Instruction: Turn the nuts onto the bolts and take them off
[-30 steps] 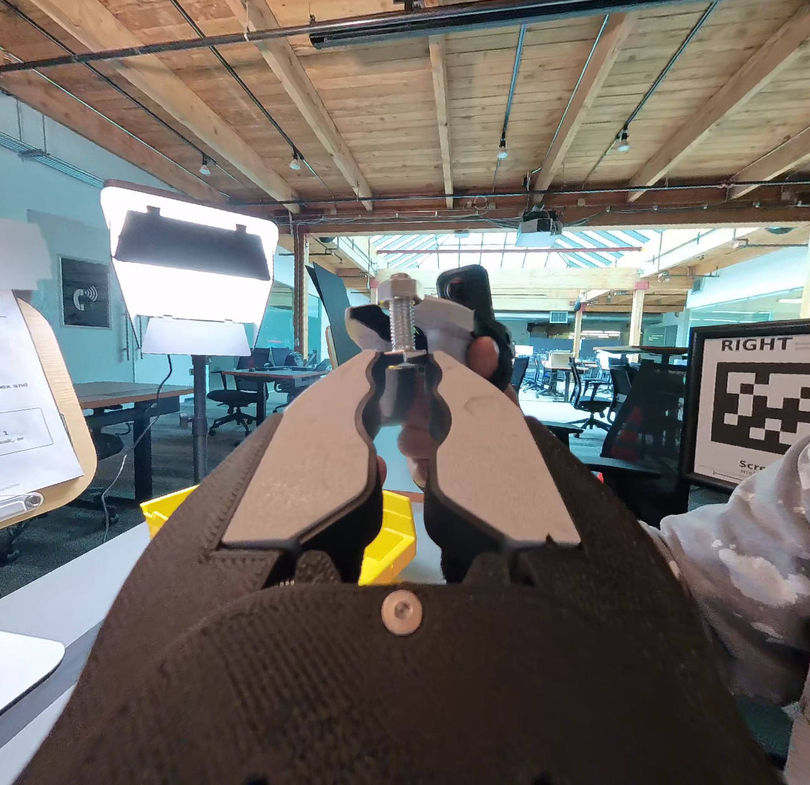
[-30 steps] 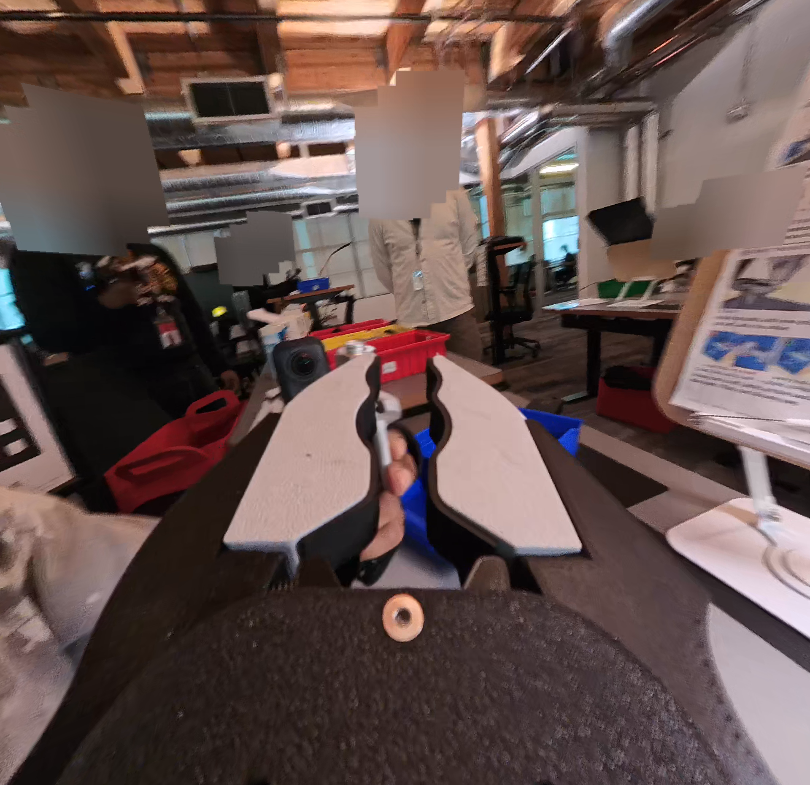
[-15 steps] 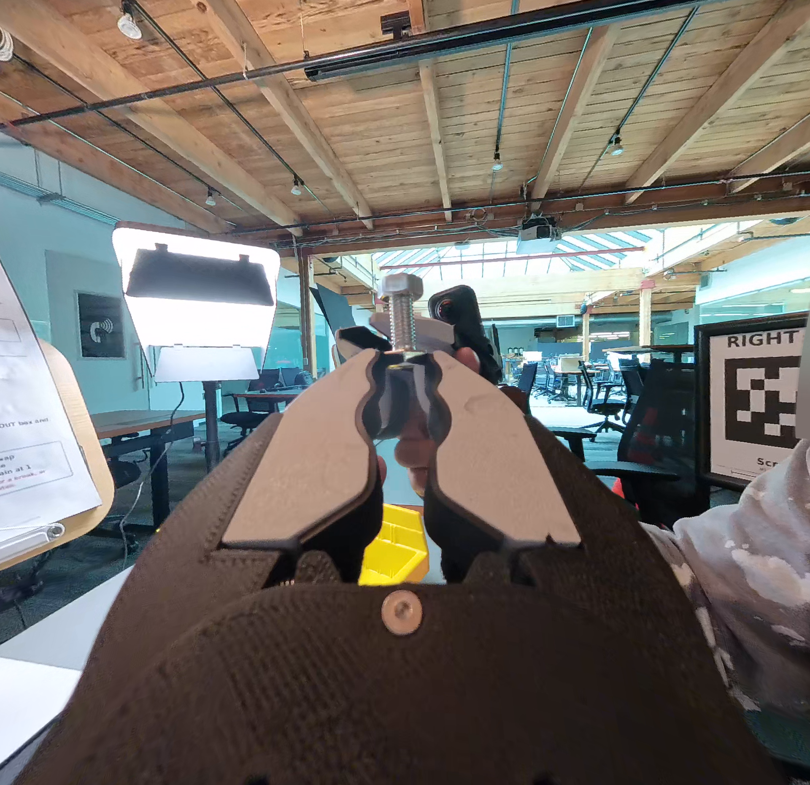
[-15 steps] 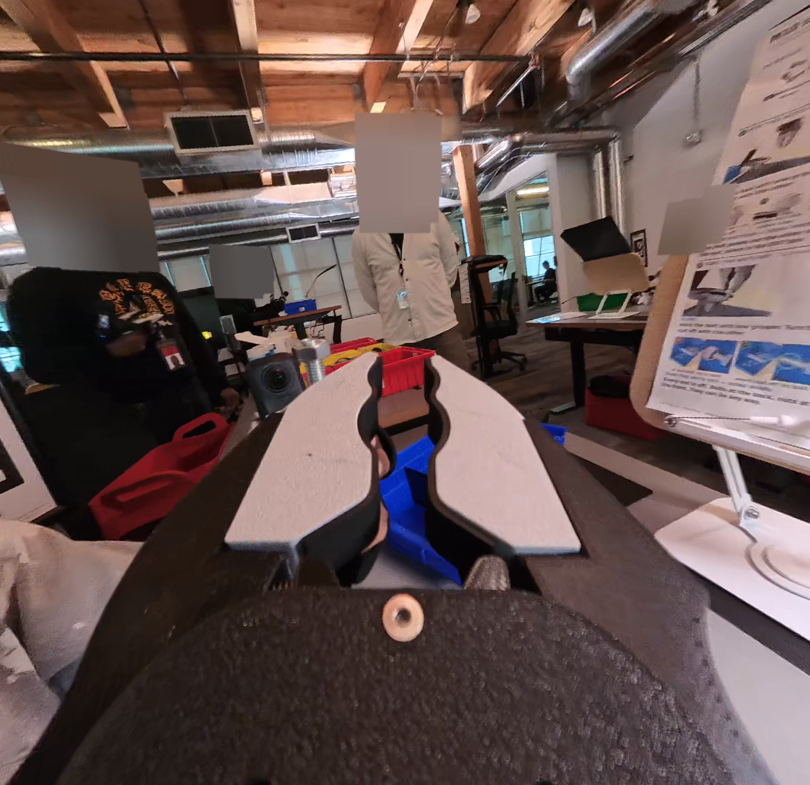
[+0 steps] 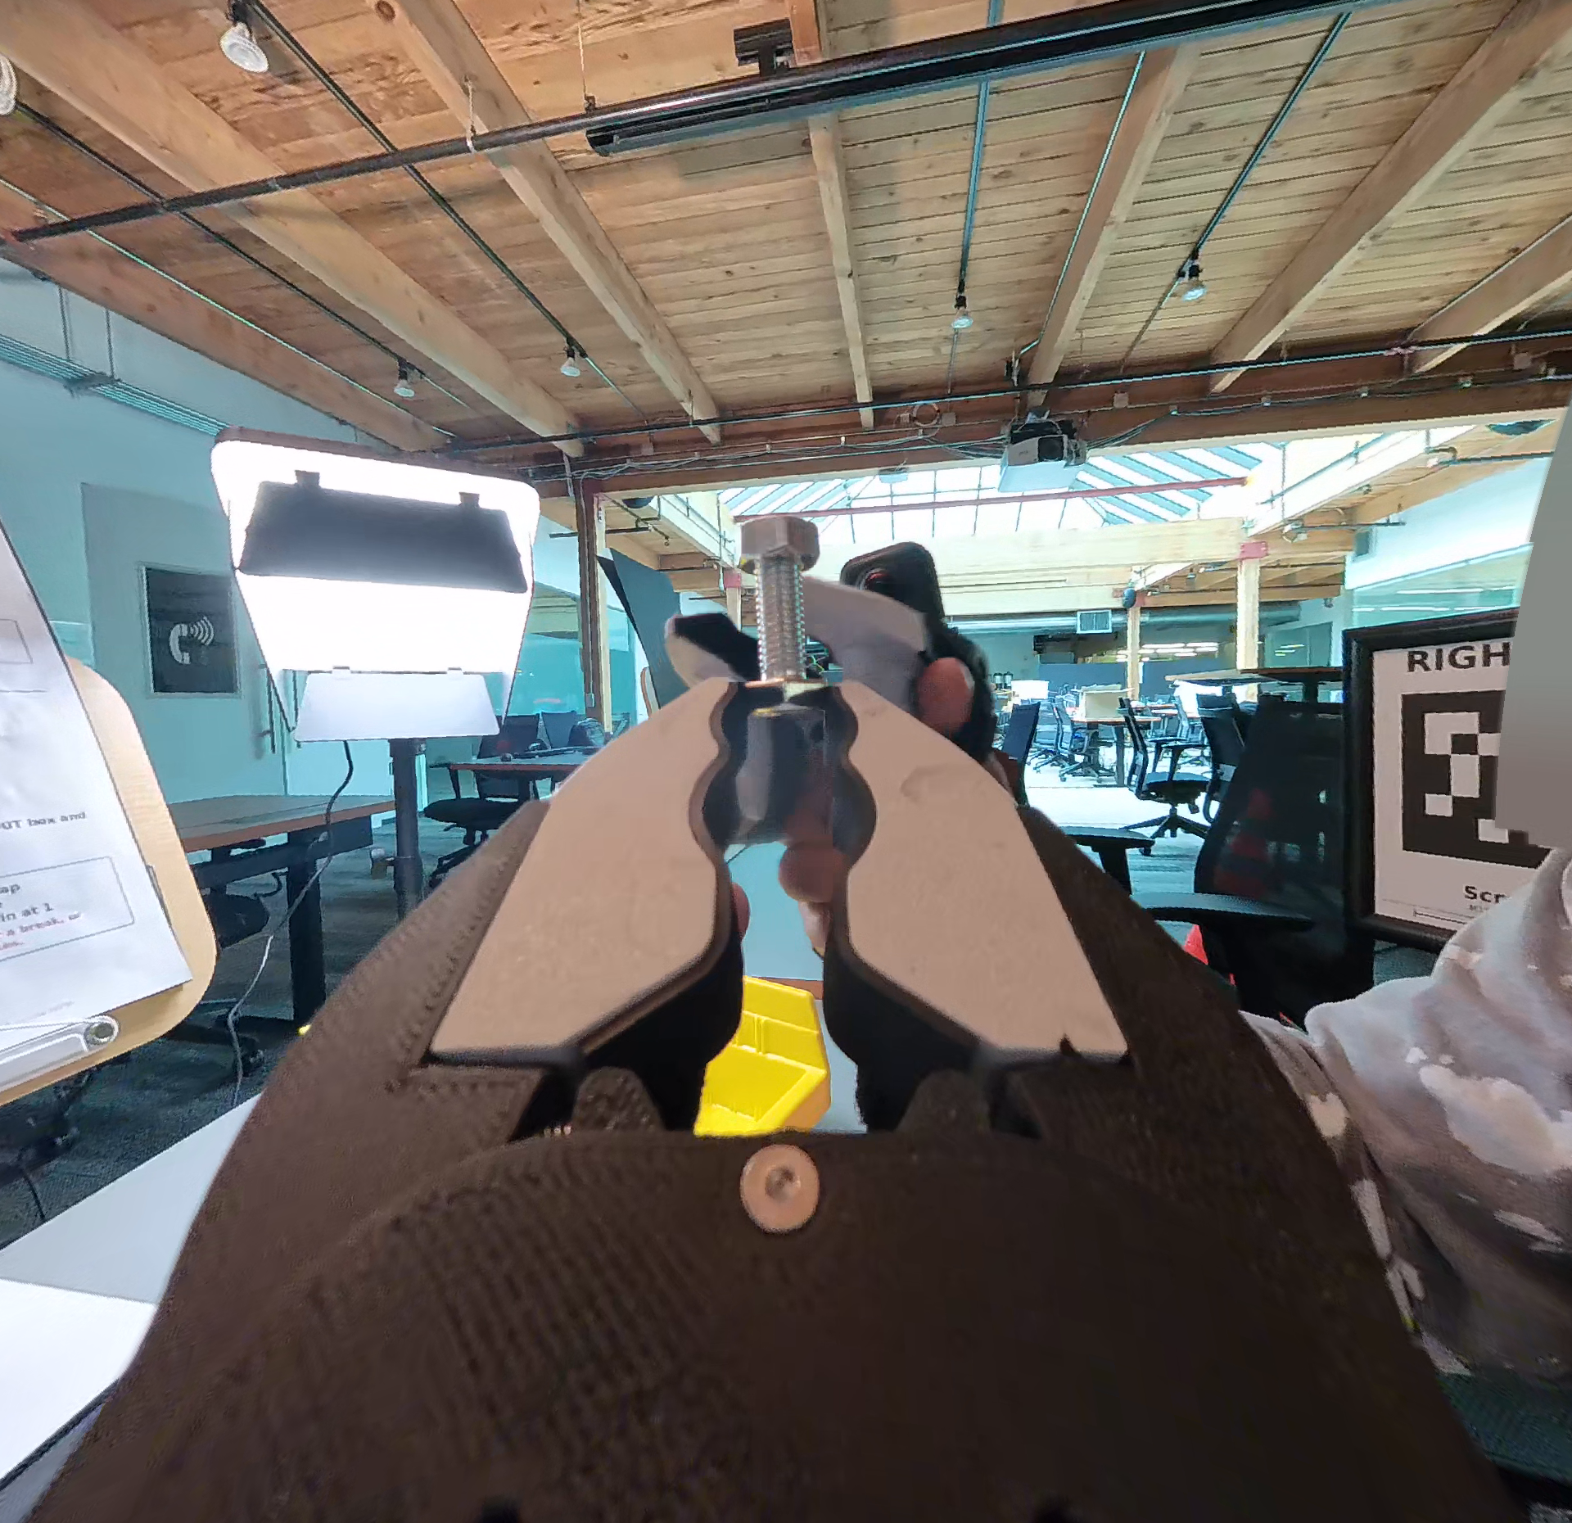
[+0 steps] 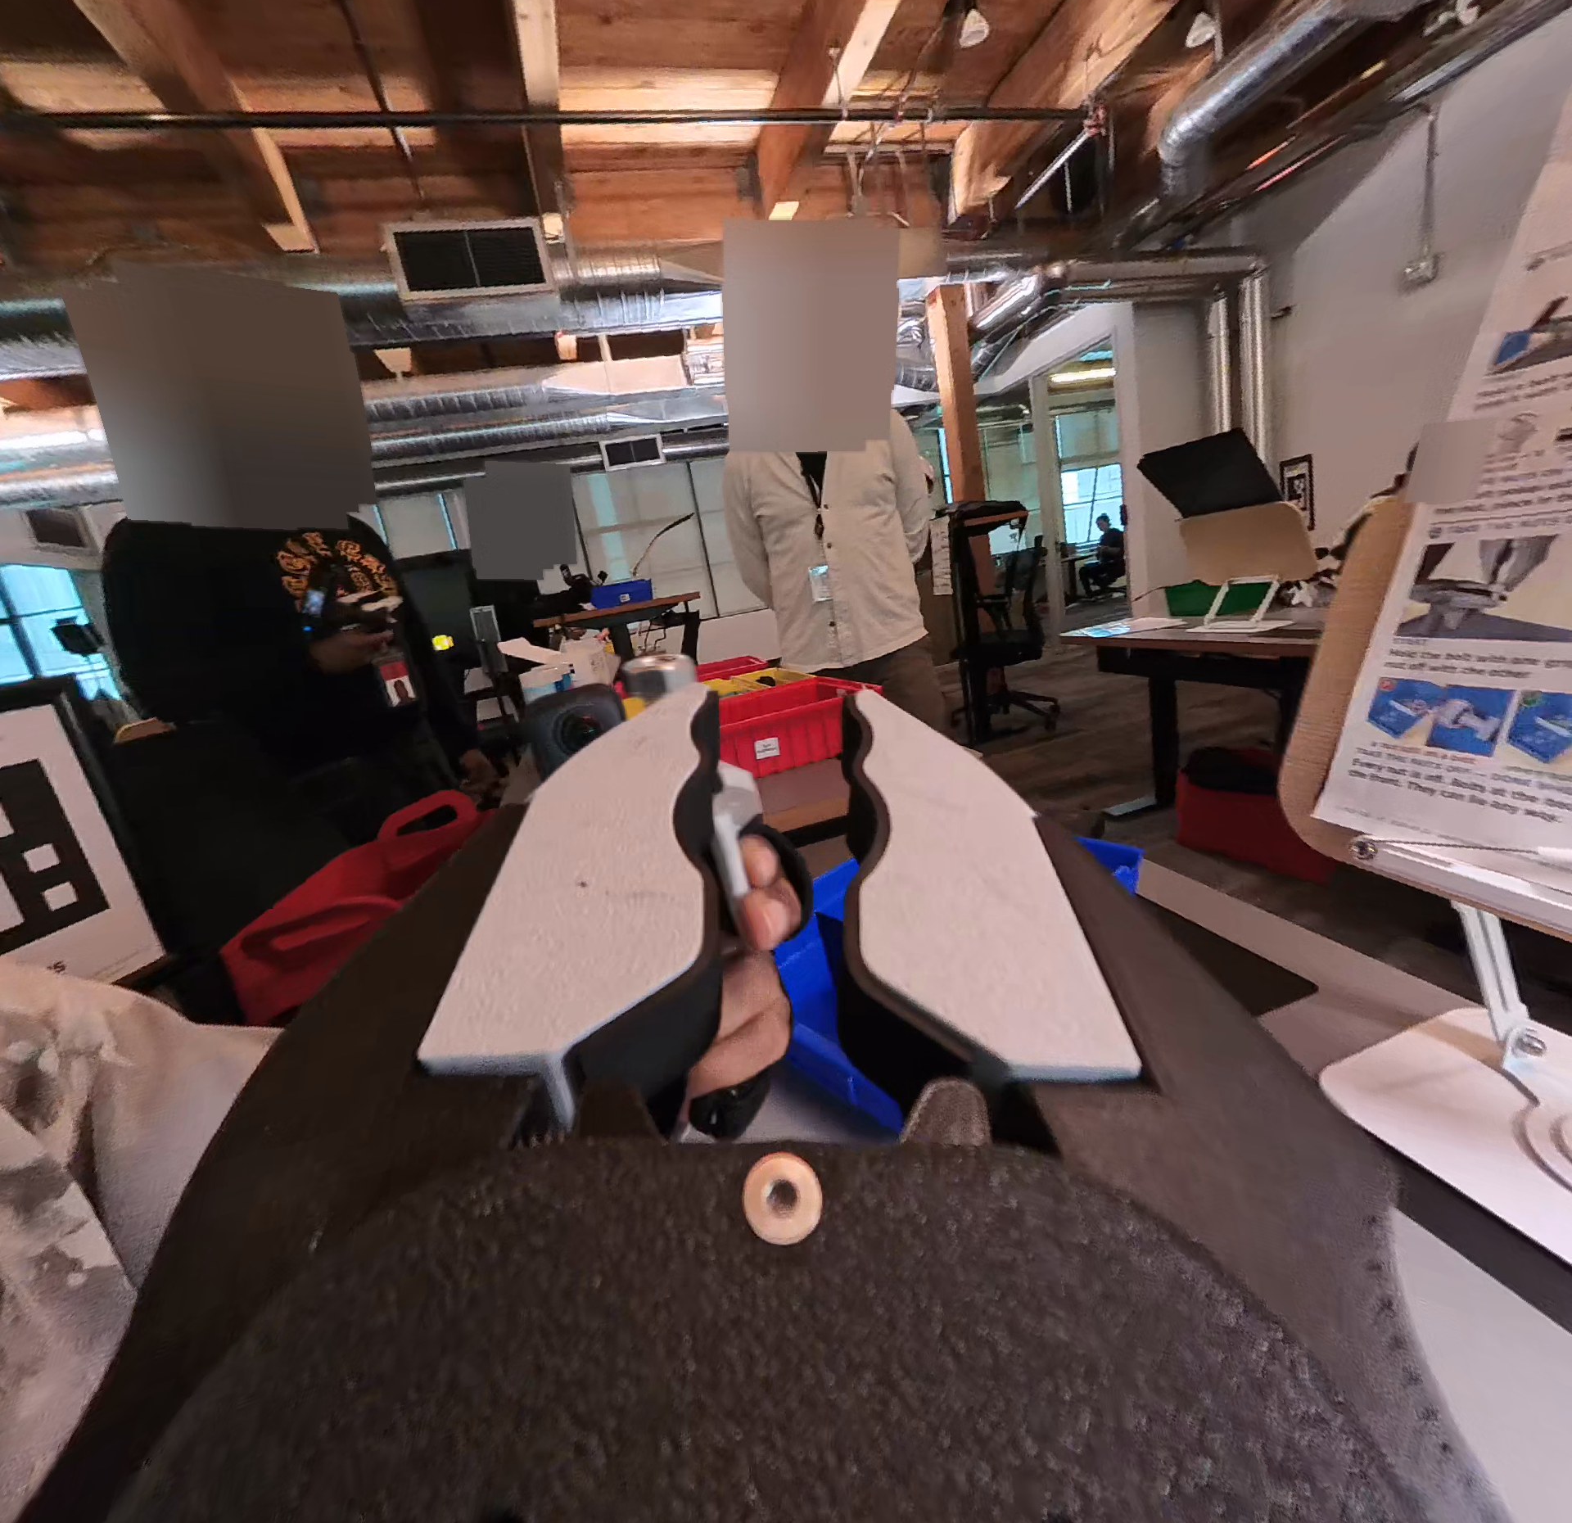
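My left gripper [image 5: 783, 695] is shut on a nut [image 5: 783, 684] at the lower end of a silver bolt [image 5: 780, 623]. The bolt stands upright, head on top, held in the air. My right gripper [image 6: 778, 716] is open and empty, facing the left one. In the left wrist view its fingers [image 5: 859, 631] show blurred just behind the bolt. In the right wrist view the bolt head [image 6: 659, 674] sits just left of my left fingertip, outside the gap. A finger of the left gripper [image 6: 731, 827] shows between my right jaws.
A yellow bin [image 5: 766, 1057] and a blue bin [image 6: 817, 972] sit on the table below. Red bins [image 6: 783, 725] and a red container [image 6: 340, 895] lie farther off. Clipboards with sheets [image 6: 1446, 716] stand on white stands [image 6: 1446, 1099]. Two people [image 6: 825, 563] stand beyond. Spacing between my two grippers at the tips: around 5 centimetres.
The left gripper keeps its hold and has tilted up a little. The right jaws have opened slightly wider and shifted beside the bolt head.
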Demonstrator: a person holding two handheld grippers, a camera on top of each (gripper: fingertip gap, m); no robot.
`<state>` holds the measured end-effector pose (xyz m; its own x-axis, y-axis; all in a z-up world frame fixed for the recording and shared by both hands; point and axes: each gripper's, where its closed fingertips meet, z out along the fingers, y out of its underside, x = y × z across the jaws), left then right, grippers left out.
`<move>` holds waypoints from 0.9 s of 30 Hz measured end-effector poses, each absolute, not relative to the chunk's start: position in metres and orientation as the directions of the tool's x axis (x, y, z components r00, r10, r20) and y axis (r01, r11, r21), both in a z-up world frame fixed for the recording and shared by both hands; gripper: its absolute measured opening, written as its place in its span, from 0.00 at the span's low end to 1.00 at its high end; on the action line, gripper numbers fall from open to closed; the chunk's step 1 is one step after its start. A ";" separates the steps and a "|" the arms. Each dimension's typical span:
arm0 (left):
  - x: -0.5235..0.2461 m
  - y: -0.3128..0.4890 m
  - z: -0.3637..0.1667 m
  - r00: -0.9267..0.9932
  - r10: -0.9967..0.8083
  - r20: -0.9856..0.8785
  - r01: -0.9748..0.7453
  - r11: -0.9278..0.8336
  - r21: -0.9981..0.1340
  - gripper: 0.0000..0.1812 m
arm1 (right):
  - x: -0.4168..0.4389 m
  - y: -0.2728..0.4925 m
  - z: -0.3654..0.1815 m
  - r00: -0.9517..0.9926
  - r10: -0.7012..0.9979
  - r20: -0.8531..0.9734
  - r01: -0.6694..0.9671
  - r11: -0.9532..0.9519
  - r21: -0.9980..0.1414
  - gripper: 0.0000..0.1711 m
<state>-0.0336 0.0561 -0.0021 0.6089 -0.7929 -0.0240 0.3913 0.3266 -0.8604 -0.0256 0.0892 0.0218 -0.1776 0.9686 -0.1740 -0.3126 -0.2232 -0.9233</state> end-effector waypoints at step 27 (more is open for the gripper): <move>-0.030 0.060 -0.008 0.596 -0.803 0.005 0.415 0.304 -0.858 0.10 | -0.028 0.072 0.026 -0.221 0.965 -0.142 -0.318 -0.209 -0.925 0.18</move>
<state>-0.0295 0.0598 -0.0075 0.5963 -0.8027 0.0046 0.4153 0.3036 -0.8575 -0.0276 0.0719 0.0262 -0.2215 0.9648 -0.1418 -0.3176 -0.2088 -0.9249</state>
